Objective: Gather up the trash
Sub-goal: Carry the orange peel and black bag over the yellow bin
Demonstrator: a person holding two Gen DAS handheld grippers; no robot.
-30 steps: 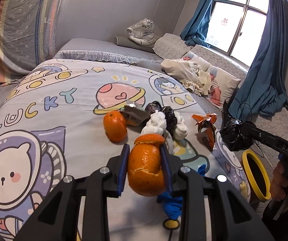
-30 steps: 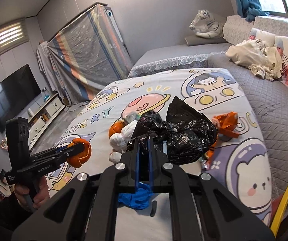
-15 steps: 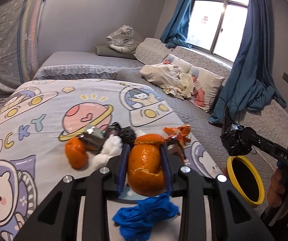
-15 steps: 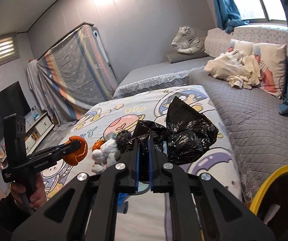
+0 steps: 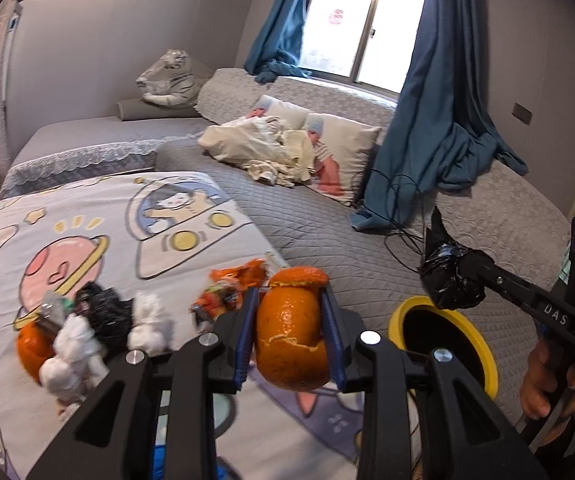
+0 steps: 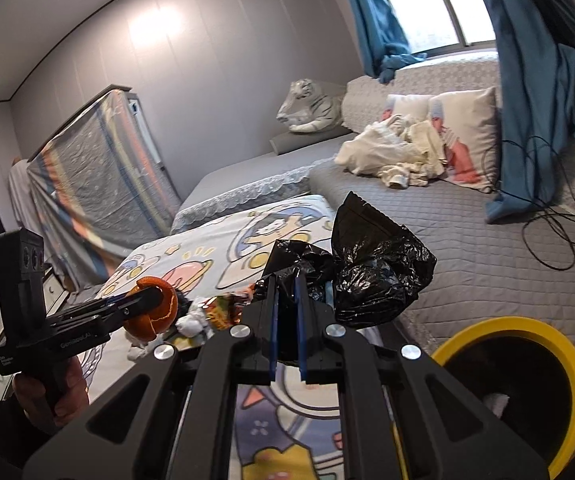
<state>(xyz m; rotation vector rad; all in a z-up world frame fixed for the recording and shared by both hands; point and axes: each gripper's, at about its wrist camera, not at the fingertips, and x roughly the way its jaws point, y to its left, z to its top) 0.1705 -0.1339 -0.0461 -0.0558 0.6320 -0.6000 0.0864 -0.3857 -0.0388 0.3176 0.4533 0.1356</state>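
Bedroom, with a cartoon quilt spread over a grey bed, and both hands have swung away from the litter on it toward the bin at the bedside. Over the last second the left gripper has carried its orange peel, clamped between the blue pads, off the pile and across to the quilt's edge; the bin, earlier a sliver at the frame's side, now sits just beside the peel in the left view. The right gripper is pinched shut on a crumpled black bag, which in the left view hangs just above the bin's yellow rim. My reading is that both pieces are in transit and close to being dropped, the bag first. Looking outward, the remaining litter lies grouped on the quilt: white tissue wads, a small black bag, an orange wrapper and another peel, so more trips are needed. The bin's inside is dark; in the right view something pale shows low in it, too unclear to name.
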